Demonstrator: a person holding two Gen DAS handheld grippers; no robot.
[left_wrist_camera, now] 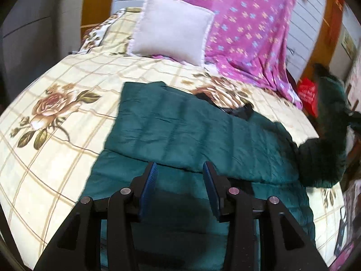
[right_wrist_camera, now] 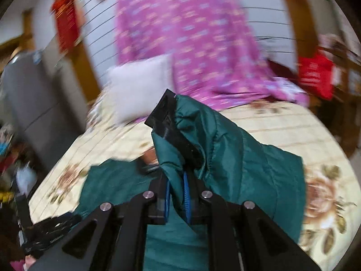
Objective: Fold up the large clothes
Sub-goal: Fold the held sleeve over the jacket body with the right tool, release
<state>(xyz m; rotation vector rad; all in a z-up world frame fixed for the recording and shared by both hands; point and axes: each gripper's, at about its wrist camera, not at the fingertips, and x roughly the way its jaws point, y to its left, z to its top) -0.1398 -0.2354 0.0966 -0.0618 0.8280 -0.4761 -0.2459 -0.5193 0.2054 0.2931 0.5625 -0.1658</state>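
Note:
A large dark teal quilted jacket (left_wrist_camera: 180, 126) lies spread on the bed, one sleeve folded across its body. My left gripper (left_wrist_camera: 180, 169) is open and empty, hovering just above the jacket's near part. My right gripper (right_wrist_camera: 177, 180) is shut on a bunched fold of the jacket (right_wrist_camera: 237, 158), with a black cuff strip (right_wrist_camera: 164, 113) sticking up past the fingers; it holds the cloth lifted above the bed. In the left wrist view this lifted dark teal part (left_wrist_camera: 327, 113) hangs at the far right. The right wrist view is blurred.
The bed has a cream floral bedspread (left_wrist_camera: 56, 113). A white pillow (left_wrist_camera: 171, 29) and a purple flowered blanket (left_wrist_camera: 248, 22) lie at its head. Red items (left_wrist_camera: 308, 92) stand past the bed's right side. Grey cabinets (right_wrist_camera: 33, 101) stand at left.

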